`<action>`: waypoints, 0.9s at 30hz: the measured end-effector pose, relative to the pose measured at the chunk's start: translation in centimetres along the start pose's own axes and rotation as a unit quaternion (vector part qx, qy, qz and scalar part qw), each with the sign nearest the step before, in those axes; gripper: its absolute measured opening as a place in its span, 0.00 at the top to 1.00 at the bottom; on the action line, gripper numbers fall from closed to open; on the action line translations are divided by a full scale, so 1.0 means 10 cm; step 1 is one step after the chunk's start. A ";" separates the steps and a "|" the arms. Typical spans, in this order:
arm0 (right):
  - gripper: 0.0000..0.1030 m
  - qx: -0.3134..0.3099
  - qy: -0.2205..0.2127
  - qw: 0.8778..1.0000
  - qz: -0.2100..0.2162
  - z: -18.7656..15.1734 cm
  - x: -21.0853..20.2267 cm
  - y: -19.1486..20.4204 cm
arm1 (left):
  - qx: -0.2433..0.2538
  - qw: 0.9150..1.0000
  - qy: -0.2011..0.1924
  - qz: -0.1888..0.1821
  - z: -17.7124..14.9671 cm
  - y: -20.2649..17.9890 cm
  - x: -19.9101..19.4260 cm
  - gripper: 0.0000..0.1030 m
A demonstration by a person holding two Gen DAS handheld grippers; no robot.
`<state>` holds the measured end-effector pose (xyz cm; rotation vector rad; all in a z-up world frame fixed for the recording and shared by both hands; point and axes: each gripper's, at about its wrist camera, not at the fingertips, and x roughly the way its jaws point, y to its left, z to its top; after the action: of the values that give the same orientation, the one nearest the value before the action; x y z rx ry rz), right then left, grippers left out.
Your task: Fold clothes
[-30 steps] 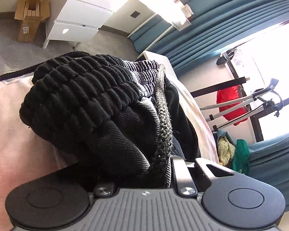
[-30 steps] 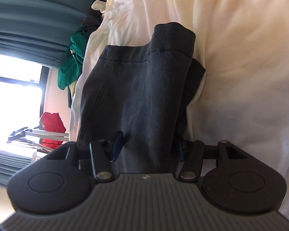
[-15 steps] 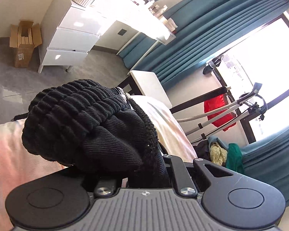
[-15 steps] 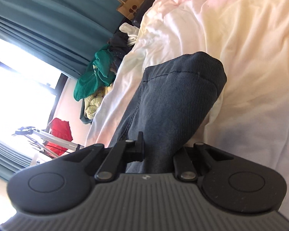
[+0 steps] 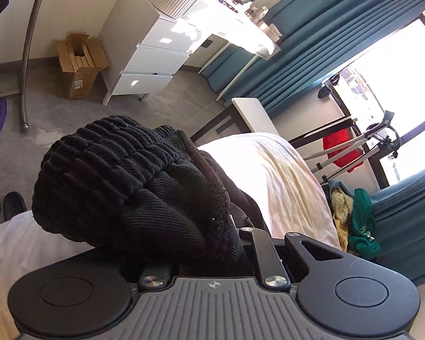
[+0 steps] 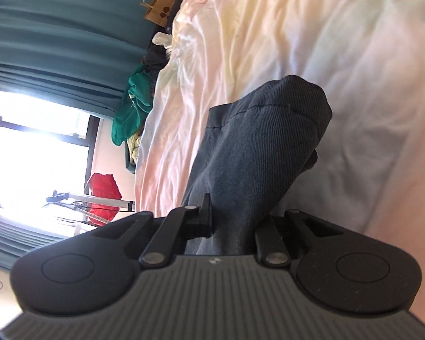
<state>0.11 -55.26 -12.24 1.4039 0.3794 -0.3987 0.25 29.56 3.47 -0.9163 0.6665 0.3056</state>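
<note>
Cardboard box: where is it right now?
Left wrist view, upper left: the cardboard box sits open on the grey carpet, just left of the white drawer unit.

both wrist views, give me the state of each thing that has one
left gripper: shut on black garment
black garment: bunched, ribbed waistband up, lifted off bed
right gripper: shut on grey garment
grey garment: hem end draped over, held above bed
bed sheet: wrinkled
drawers: shut
cardboard box: flaps open
curtains: drawn aside from window
</note>
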 end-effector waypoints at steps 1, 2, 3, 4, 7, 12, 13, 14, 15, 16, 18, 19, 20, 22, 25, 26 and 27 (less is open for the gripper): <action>0.89 0.014 0.007 1.000 0.006 -0.01 -0.04 -0.07 | -0.007 1.000 0.003 0.000 -0.04 0.14 0.00 0.87; 0.89 0.024 0.013 1.000 0.013 -0.01 -0.06 -0.11 | -0.016 1.000 0.004 0.000 -0.09 0.29 0.00 0.87; 0.89 0.027 0.017 0.999 0.019 -0.01 -0.08 -0.13 | -0.015 1.000 0.002 0.000 -0.13 0.37 0.01 0.86; 0.89 0.017 0.020 0.999 0.019 -0.01 -0.07 -0.14 | -0.008 1.000 -0.002 -0.001 -0.17 0.41 0.02 0.86; 0.88 -0.012 0.029 0.999 0.012 0.00 -0.02 -0.19 | 0.016 1.000 -0.010 -0.007 -0.26 0.46 0.03 0.85; 0.86 0.032 0.048 0.998 0.022 0.04 0.07 -0.45 | 0.050 0.999 0.002 -0.004 -0.37 0.42 -0.06 0.70; 0.85 0.030 0.049 0.998 0.020 0.05 0.07 -0.44 | 0.059 0.998 0.008 -0.005 -0.39 0.42 -0.08 0.67; 0.82 0.025 0.048 0.998 0.018 0.05 0.07 -0.42 | 0.066 0.998 0.013 -0.005 -0.41 0.43 -0.11 0.64; 0.80 0.021 0.046 0.999 0.016 0.04 0.06 -0.40 | 0.071 0.997 0.016 -0.006 -0.44 0.43 -0.14 0.59; 0.78 0.017 0.043 0.999 0.013 0.03 0.06 -0.38 | 0.073 0.997 0.016 -0.005 -0.46 0.45 -0.17 0.55; 0.63 0.016 0.045 0.999 0.012 0.02 0.08 -0.37 | 0.081 0.997 0.014 0.000 -0.51 0.48 -0.24 0.40; 0.58 0.018 0.046 0.999 0.012 0.02 0.10 -0.38 | 0.089 0.996 0.013 0.002 -0.54 0.49 -0.28 0.39; 0.48 0.020 0.048 0.999 0.011 0.02 0.11 -0.39 | 0.097 0.995 0.013 0.005 -0.56 0.50 -0.32 0.37; 0.42 0.020 0.050 0.998 0.010 0.02 0.14 -0.40 | 0.116 0.993 0.010 0.011 -0.59 0.51 -0.40 0.36; 0.42 0.008 0.047 0.999 0.014 0.04 0.19 -0.40 | 0.147 0.989 -0.001 0.026 -0.63 0.46 -0.54 0.28; 0.41 0.002 0.044 0.999 0.018 0.05 0.21 -0.40 | 0.158 0.987 -0.005 0.032 -0.65 0.44 -0.58 0.28; 0.40 -0.004 0.042 0.999 0.021 0.06 0.23 -0.39 | 0.172 0.984 -0.010 0.035 -0.66 0.40 -0.63 0.27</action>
<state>0.20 -56.40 -16.66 1.4206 0.4182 -0.3047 -9.19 26.74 2.23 -0.5606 0.7079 0.2518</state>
